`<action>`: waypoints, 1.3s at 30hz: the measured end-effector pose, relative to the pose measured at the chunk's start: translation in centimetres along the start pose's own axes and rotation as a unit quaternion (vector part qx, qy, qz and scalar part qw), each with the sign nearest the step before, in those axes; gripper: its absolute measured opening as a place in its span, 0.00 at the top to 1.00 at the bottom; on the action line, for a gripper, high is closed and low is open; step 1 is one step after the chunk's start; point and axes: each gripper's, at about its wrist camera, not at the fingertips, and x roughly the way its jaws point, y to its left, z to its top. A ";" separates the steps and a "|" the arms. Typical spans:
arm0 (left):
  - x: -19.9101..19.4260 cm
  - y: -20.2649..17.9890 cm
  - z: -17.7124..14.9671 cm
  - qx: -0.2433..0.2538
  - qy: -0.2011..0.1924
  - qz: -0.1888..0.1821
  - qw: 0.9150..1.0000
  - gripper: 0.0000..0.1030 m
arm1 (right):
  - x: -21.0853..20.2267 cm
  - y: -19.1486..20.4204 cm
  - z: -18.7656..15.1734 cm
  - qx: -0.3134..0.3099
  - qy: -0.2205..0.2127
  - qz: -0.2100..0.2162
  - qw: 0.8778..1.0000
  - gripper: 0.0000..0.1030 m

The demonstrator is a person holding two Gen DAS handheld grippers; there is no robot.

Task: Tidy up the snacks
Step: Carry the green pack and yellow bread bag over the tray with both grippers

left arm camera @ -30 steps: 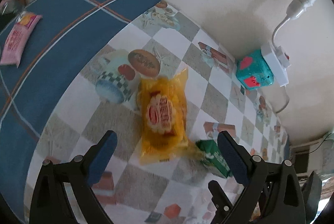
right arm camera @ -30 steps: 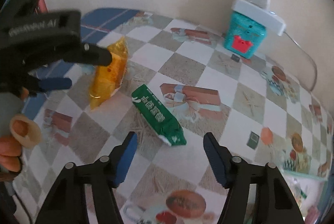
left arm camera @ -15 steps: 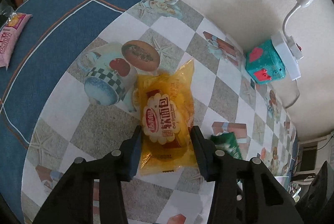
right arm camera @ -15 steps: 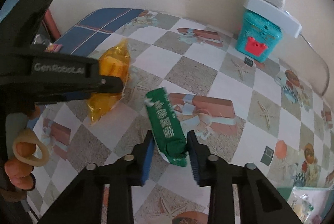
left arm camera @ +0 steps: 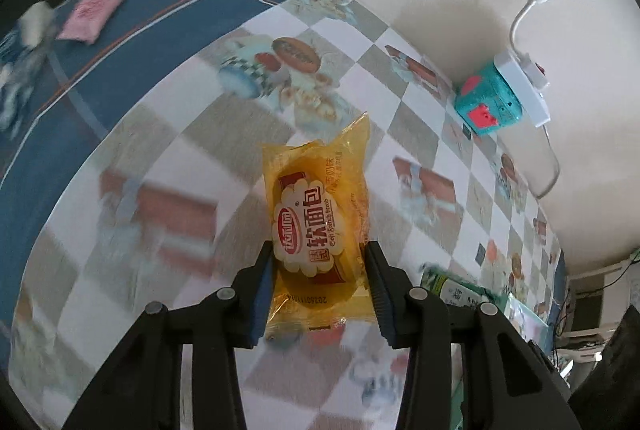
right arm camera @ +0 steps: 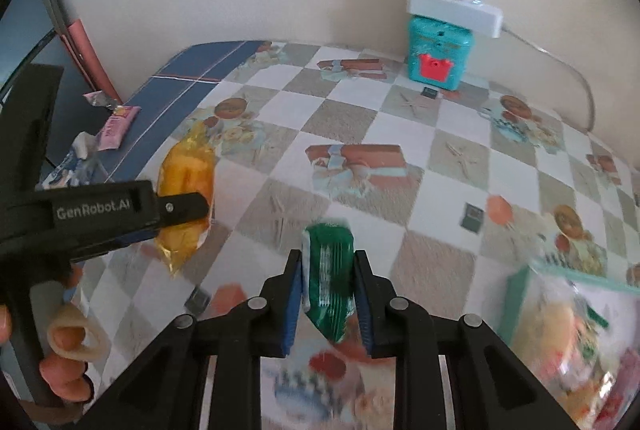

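Observation:
My left gripper (left arm camera: 319, 252) is shut on a yellow soft-bread packet (left arm camera: 316, 205), its blue pads pressing both sides, and the packet hangs lifted above the checkered tablecloth (left arm camera: 192, 133). The right wrist view shows the same yellow packet (right arm camera: 186, 169) held at the left by the left gripper (right arm camera: 188, 207), with a person's hand (right arm camera: 64, 342) on its handle. My right gripper (right arm camera: 327, 262) is shut on a green snack packet (right arm camera: 330, 270), held upright off the table. The green packet (left arm camera: 452, 284) also shows blurred at the lower right of the left wrist view.
A teal box (right arm camera: 438, 53) with a white power strip (right arm camera: 454, 5) on top stands by the wall. A pink snack packet (right arm camera: 118, 125) lies on the blue cloth part at the far left. A clear, teal-rimmed container (right arm camera: 520, 294) with several snacks sits at the right.
Both grippers went from open around their packets to shut on them. The yellow and green packets have since been lifted off the table and carried, and the scene has shifted.

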 end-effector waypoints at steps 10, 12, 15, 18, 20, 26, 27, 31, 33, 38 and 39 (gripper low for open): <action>-6.2 -2.1 -5.1 -0.023 -0.042 -0.002 0.999 0.56 | -8.3 -1.2 -4.7 0.048 -0.065 0.003 0.997 0.75; -7.1 -2.9 -6.1 -0.022 -0.050 -0.004 0.999 0.56 | -9.6 -1.5 -5.7 0.059 -0.074 0.000 0.996 0.75; -8.2 -4.2 -7.6 -0.017 -0.058 -0.007 0.998 0.56 | -11.6 -2.4 -7.4 0.081 -0.090 -0.023 0.992 0.75; -8.5 -5.5 -9.0 -0.008 -0.058 -0.006 0.998 0.56 | -13.3 -3.9 -9.1 0.107 -0.106 -0.043 0.988 0.75; -8.6 -6.6 -9.9 -0.003 -0.058 -0.008 0.998 0.56 | -14.2 -5.0 -9.8 0.117 -0.114 -0.056 0.985 0.75; -8.7 -10.5 -12.3 0.022 -0.059 -0.021 0.998 0.56 | -16.6 -9.2 -11.2 0.164 -0.145 -0.092 0.971 0.75; -8.6 -11.3 -12.8 0.029 -0.058 -0.024 0.998 0.56 | -16.9 -9.8 -11.3 0.168 -0.149 -0.101 0.969 0.75; -8.4 -14.0 -14.3 0.062 -0.057 -0.032 0.996 0.56 | -18.3 -12.7 -12.2 0.194 -0.161 -0.130 0.959 0.75; -8.4 -15.3 -15.2 0.083 -0.058 -0.032 0.994 0.56 | -19.2 -14.4 -12.8 0.210 -0.167 -0.145 0.952 0.75; -8.0 -17.6 -17.1 0.122 -0.052 -0.038 0.990 0.56 | -21.1 -17.8 -14.0 0.240 -0.179 -0.181 0.937 0.75; -7.8 -18.0 -17.5 0.128 -0.050 -0.038 0.990 0.56 | -21.4 -18.5 -14.3 0.247 -0.180 -0.188 0.933 0.75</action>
